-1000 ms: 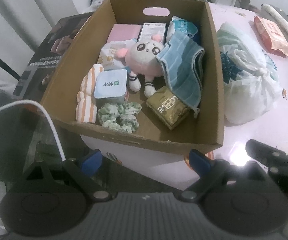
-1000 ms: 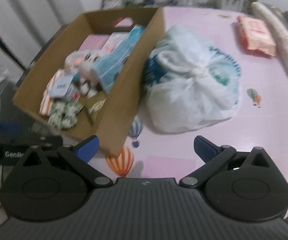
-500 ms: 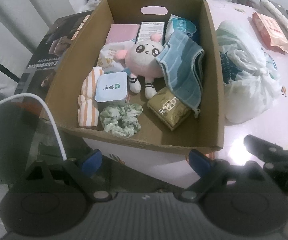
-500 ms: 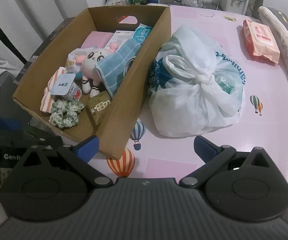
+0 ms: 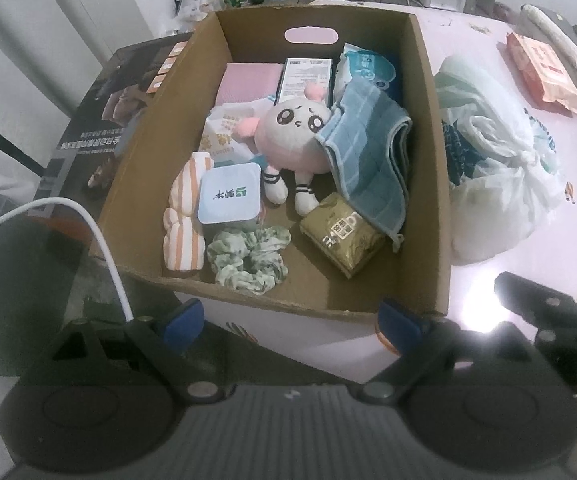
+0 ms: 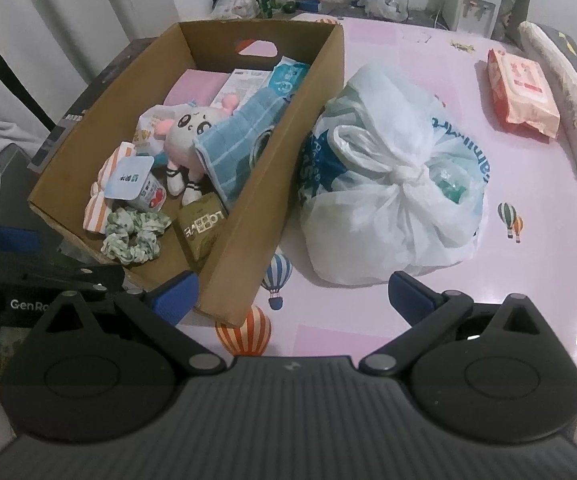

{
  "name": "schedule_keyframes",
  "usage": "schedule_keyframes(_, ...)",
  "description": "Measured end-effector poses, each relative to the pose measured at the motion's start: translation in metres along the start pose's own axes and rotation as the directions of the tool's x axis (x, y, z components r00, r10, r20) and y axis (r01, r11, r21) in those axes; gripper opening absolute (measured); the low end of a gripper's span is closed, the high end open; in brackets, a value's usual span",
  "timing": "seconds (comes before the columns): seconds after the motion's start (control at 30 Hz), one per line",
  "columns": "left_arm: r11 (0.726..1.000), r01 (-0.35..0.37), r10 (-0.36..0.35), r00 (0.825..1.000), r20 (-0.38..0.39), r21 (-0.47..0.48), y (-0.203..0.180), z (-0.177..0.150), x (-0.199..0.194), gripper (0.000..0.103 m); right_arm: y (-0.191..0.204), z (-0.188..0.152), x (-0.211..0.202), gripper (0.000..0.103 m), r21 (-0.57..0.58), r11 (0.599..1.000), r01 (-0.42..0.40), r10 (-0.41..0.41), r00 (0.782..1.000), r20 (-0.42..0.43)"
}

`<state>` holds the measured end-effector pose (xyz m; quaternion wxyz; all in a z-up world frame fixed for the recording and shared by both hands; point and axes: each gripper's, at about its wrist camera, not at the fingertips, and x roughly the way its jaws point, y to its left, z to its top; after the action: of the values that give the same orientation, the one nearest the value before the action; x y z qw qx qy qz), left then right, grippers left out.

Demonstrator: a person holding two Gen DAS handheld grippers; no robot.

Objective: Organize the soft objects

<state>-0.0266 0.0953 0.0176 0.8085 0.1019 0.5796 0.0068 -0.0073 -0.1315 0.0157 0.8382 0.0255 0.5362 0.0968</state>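
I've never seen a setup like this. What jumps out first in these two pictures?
Probably the open cardboard box on the pink table, crammed with odds and ends: a pink plush toy in the middle, partly under a blue towel, with a green scrunchie nearest the camera. Right of the box sits a knotted white plastic bag. Both grippers, left and right, hover open and empty.

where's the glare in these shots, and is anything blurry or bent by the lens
Left wrist view: bright glare on the pink table at the right, cardboard box walls bowed by the fisheye, contents sharp. Right wrist view: faint sheen at the table's right edge, white plastic bag sharp, corners dark.
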Motion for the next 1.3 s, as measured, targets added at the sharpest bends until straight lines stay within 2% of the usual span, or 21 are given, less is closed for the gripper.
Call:
schedule_keyframes(0.5,1.0,-0.001,0.001,1.0,0.009,0.005,-0.003,0.0,-0.003,0.095,-0.007,-0.002,0.001,0.102,0.0,1.0,0.022,-0.022,1.0,-0.007)
schedule_keyframes(1.3,1.0,-0.014,0.014,1.0,0.012,-0.003,0.007,-0.002,-0.002,0.095,0.003,-0.002,0.007,0.102,-0.035,0.999,0.011,-0.012,1.0,-0.024)
